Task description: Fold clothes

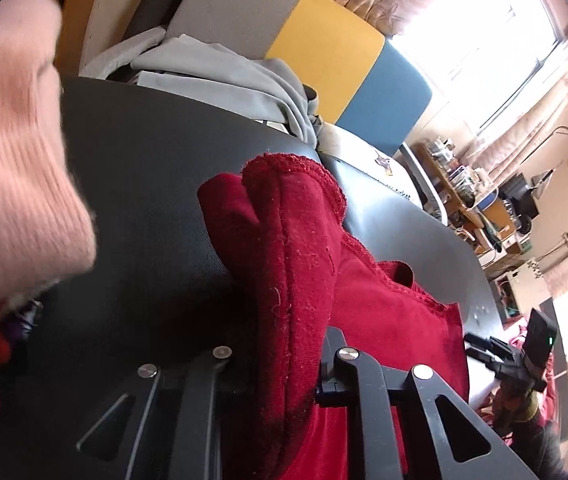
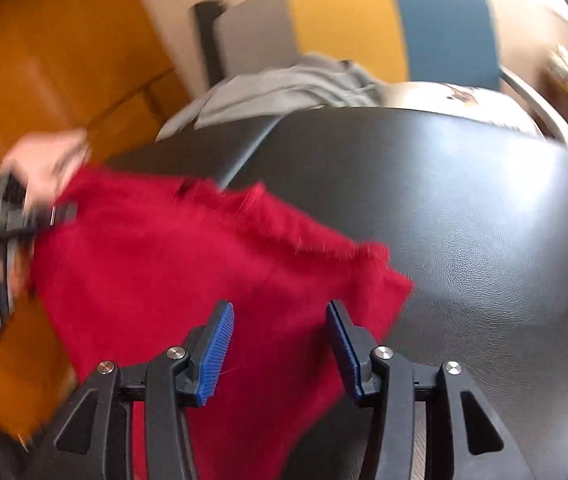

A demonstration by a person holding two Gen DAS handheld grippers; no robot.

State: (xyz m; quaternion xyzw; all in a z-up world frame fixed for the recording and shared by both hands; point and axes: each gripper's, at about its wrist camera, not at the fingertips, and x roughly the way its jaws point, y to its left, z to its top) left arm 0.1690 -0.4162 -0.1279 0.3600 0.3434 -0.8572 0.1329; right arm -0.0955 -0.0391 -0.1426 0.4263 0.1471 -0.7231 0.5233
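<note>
The left gripper [image 1: 284, 360] is clamped on a bunched fold of the fuzzy dark-red cloth garment [image 2: 188, 264], lifting it off the near left of the black leather-like tabletop [image 2: 464, 208], seemingly for folding, while the right gripper [image 2: 280, 340] gapes half-open and grips nothing.

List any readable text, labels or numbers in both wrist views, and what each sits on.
None can be read in full.
Left wrist view: a line of dark print on the white sheet at the far edge of the black table, too small and warped to quote.
Left wrist view: items on the far desk, too small to show any lettering.
Right wrist view: motion blurred, no text visible on the red cloth.
</note>
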